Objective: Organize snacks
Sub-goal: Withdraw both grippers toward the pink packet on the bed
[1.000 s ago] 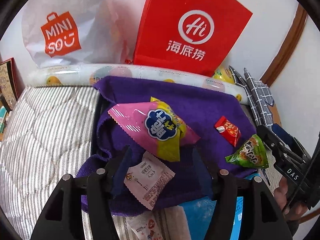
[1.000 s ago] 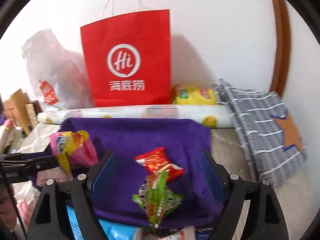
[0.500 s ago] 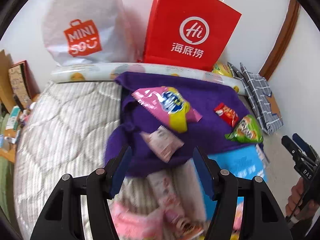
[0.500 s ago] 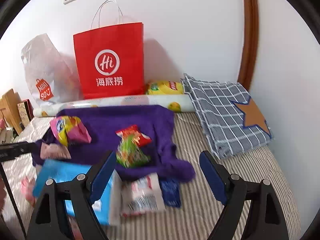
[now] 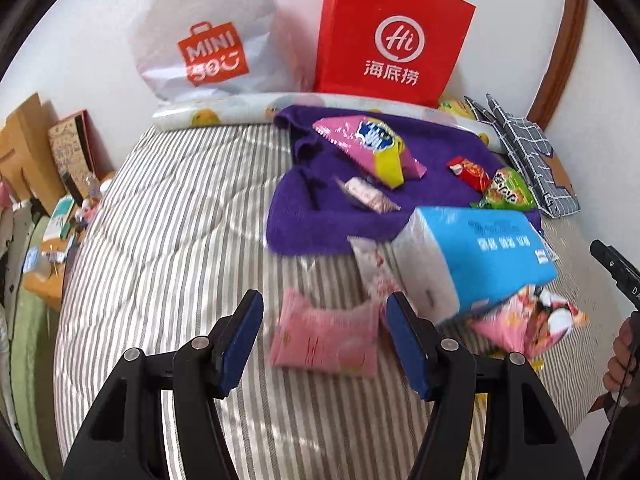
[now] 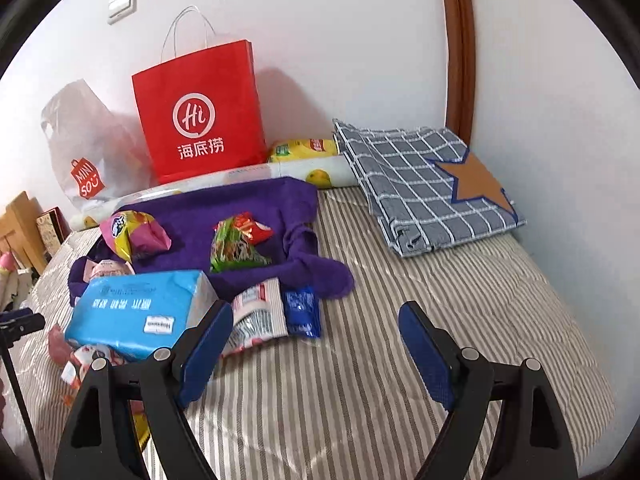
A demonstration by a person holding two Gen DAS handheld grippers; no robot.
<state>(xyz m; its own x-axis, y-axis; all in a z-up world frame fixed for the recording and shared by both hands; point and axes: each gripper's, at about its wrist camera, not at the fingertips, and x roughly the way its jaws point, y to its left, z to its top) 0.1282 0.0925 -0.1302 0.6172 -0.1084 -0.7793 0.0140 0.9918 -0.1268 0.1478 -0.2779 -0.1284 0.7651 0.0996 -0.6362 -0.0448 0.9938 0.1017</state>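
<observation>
Hanging above the striped bed, the left gripper has its blue-padded fingers spread apart with nothing between them. Just beyond those fingers a pink snack packet lies flat on the mattress. Further back a purple towel is spread out, carrying a pink-and-yellow bag, a small pale sachet, a red packet and a green packet. To the right of the pink snack packet a blue tissue pack sits partly over the towel's near edge, with a pink wrapper poking out from under it. At the back, against the wall, stand a white Miniso bag and a red paper bag.

From the right wrist view, the tissue pack lies at the left, then a striped red-and-white packet and a small blue sachet beside it, both just off the towel. The right gripper hovers over bare mattress, its fingers wide and released. A folded checked cloth with a star patch rests at the far right.
</observation>
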